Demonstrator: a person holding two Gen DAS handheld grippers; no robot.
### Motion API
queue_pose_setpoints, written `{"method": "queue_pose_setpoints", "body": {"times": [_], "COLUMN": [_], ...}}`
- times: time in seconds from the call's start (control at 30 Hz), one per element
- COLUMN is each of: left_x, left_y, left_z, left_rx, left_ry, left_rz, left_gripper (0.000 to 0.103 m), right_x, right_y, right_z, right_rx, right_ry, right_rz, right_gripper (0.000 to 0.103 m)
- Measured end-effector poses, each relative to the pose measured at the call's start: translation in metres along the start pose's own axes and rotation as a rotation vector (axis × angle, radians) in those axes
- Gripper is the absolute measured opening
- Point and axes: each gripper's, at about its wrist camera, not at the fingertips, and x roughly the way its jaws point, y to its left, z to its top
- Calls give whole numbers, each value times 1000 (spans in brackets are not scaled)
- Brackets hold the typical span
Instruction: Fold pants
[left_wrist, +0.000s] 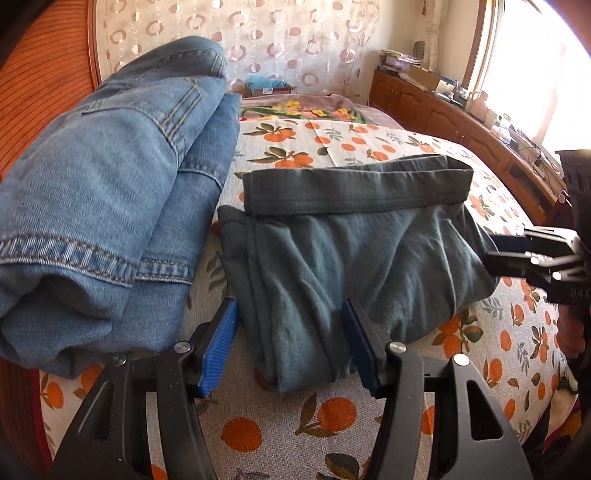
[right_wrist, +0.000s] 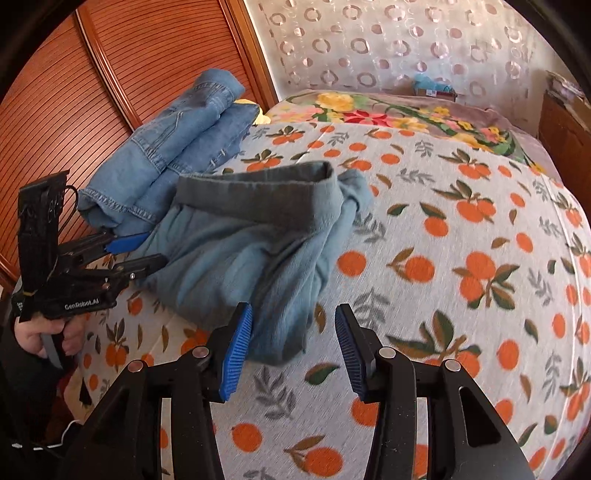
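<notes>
**Teal pants bundled on bedspread, both grippers wide at its near edge**

The teal pants lie in a loose folded bundle on the orange-print bedspread, waistband at the far side, standing up as a raised band. Fabric is rumpled, with creases running toward the near corner.

Left gripper: fingers apart, blue pads either side of the bundle's near left end. The cloth lies between the pads; contact with either pad cannot be told. In the right wrist view this gripper sits at the bundle's left edge, fingers parted, just beside the folded jeans.

Right gripper: fingers apart, nothing clamped. The bundle's near right corner reaches into the gap next to the left pad; the right pad is over bare bedspread. In the left wrist view it meets the bundle's right edge.

Folded jeans are stacked left of the pants, near edges close together, against the wooden slatted panel.

Right of the pants, the bedspread runs open to the floral blanket at the far end. A wooden cabinet lines the right wall.
</notes>
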Motion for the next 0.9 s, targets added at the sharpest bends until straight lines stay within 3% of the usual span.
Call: {"method": "queue_pose_setpoints", "body": {"times": [0.23, 0.3, 0.37, 0.5, 0.9], "left_x": [2, 1, 0, -4, -17], "left_y": [0, 0, 0, -3, -20], "left_z": [-1, -2, -2, -4, 0], "left_rx": [0, -2, -2, 1, 24], "left_ry": [-1, 0, 1, -1, -27], "left_rz": [2, 4, 4, -3, -50], "left_gripper": [59, 59, 59, 59, 59], "right_x": [8, 9, 6, -10, -52], "right_y": [6, 6, 6, 5, -24], "right_z": [-5, -5, -6, -10, -52], "right_rx": [1, -5, -16, -50, 32], "right_ry": [6, 13, 4, -20, -30], "right_rz": [24, 41, 40, 47, -28], "right_gripper": [48, 24, 14, 11, 12]}}
